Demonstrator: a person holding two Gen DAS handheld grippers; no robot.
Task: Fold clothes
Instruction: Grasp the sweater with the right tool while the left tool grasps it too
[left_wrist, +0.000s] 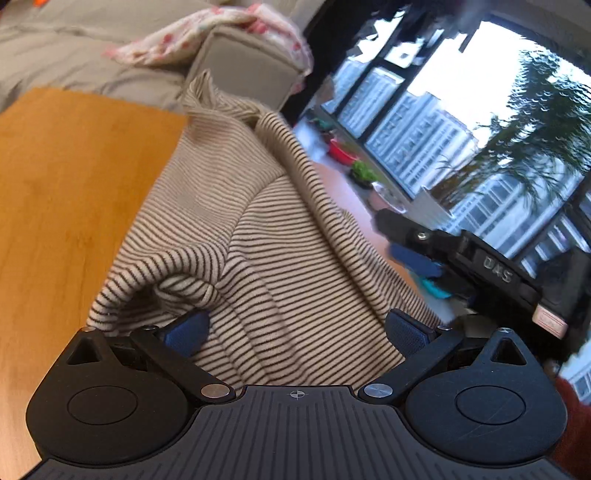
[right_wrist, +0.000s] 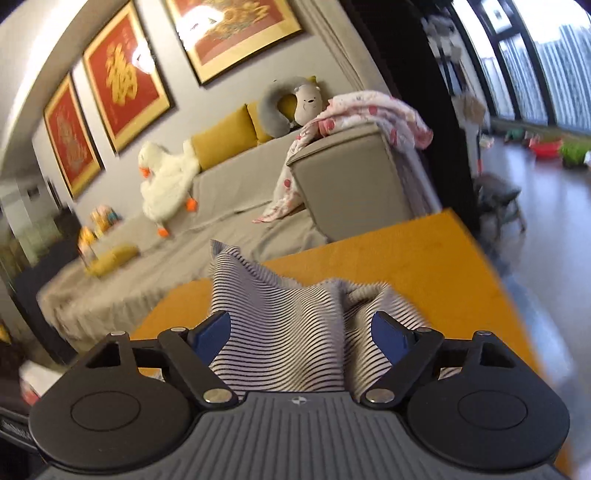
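While our left gripper (left_wrist: 297, 332) stands with its blue pads spread wide and striped cloth bunched between them, we cannot tell whether it pinches anything; the right gripper (right_wrist: 301, 336) is likewise wide, cloth lying between its pads. Both reach into the striped garment (left_wrist: 236, 229), a cream knit with thin dark stripes, rumpled and partly lifted over the orange table (left_wrist: 74, 177), one side appearing to hang past the table edge. We judge it soft, light and limp, with a ribbed surface that should grip well but stretch and sag if held by one layer. A hem or shoulder seam would make the firmest hold; the rolled edge near the left pad looks like one. Beyond the table lies the grey sofa (right_wrist: 240, 184), its armrest draped with a dotted blanket (right_wrist: 369, 110) and a white plush goose (right_wrist: 166, 184) farther back. Nothing else lies on the bare table top we see.
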